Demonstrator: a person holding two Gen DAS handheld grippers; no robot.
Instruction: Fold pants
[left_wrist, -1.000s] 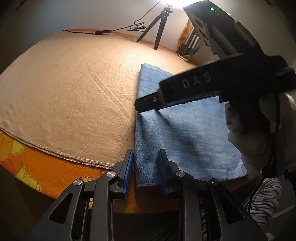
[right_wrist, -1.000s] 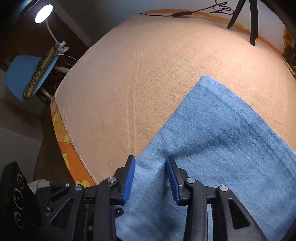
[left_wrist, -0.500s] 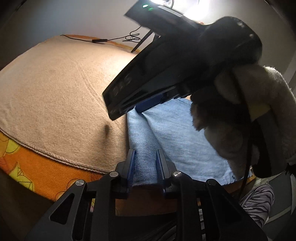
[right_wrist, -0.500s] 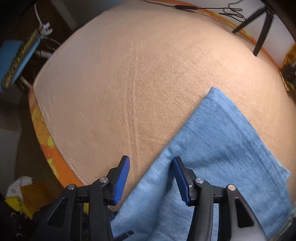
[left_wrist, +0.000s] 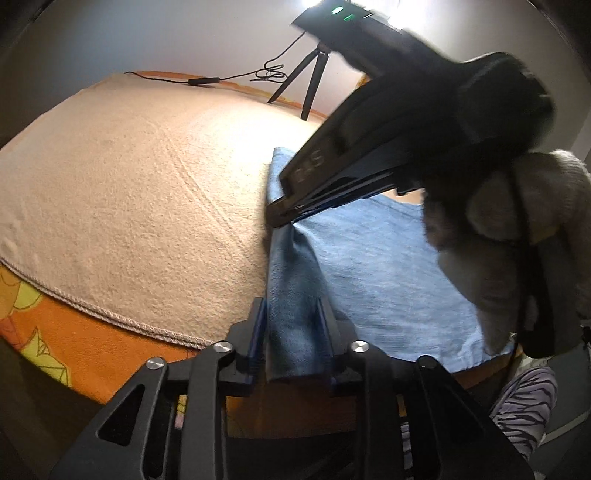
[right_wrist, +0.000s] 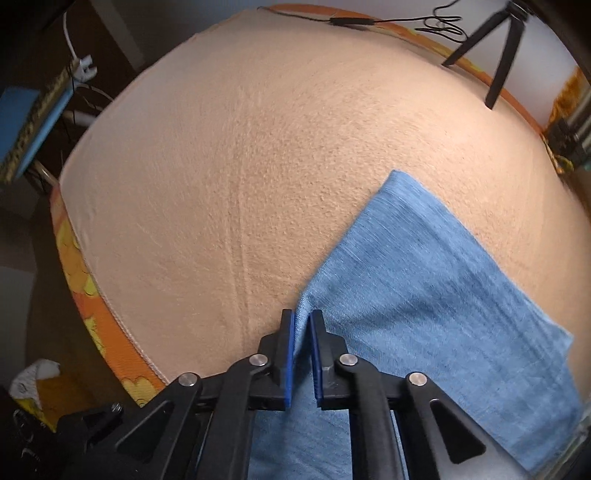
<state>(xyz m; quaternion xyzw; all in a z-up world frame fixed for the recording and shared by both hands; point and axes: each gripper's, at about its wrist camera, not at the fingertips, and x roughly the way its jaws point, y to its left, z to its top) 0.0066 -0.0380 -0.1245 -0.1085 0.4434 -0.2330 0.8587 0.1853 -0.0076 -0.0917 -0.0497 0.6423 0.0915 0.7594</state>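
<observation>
Blue folded denim pants (right_wrist: 436, 295) lie on the peach towel-covered bed (right_wrist: 258, 155); we clamp their left edge with both right claw (right_wrist: 302, 332) and left claw (left_wrist: 291, 325).

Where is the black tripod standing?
The black tripod stands at the far edge of the bed, beyond the blue pants, beside a coiled black cable; upper right in the right wrist view.

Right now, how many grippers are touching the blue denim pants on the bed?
2. The left gripper straddles the blue denim pants at the near corner by the bed's edge. The right gripper is pinched on the same left edge, farther along.
</observation>
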